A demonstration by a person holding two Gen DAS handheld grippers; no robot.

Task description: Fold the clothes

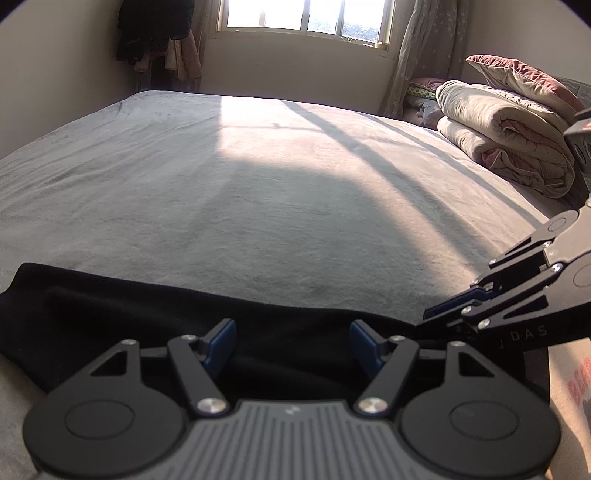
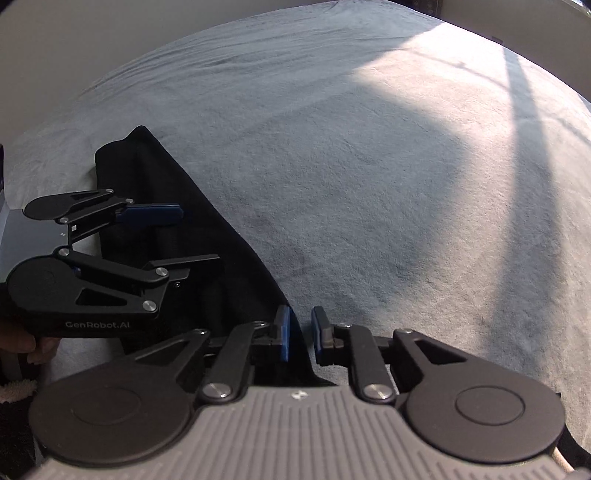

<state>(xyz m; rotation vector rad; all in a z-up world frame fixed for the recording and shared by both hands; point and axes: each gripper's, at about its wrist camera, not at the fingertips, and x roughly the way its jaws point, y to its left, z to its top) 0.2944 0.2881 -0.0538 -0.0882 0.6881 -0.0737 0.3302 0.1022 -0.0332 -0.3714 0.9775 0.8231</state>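
Note:
A black garment lies flat along the near edge of the grey bed cover. In the right wrist view it runs as a dark strip from the far left toward me. My left gripper hovers open over the cloth, with nothing pinched between its blue pads. The right wrist view shows it from the side, jaws well apart. My right gripper sits at the garment's right edge. Its jaws are narrow, with a small gap and the cloth's edge between the pads. In the left wrist view it comes in from the right.
Rolled quilts and a pillow are stacked at the bed's far right. A window, a curtain and hanging dark clothes line the back wall. A hand holds the left gripper. Sunlight falls across the bed cover.

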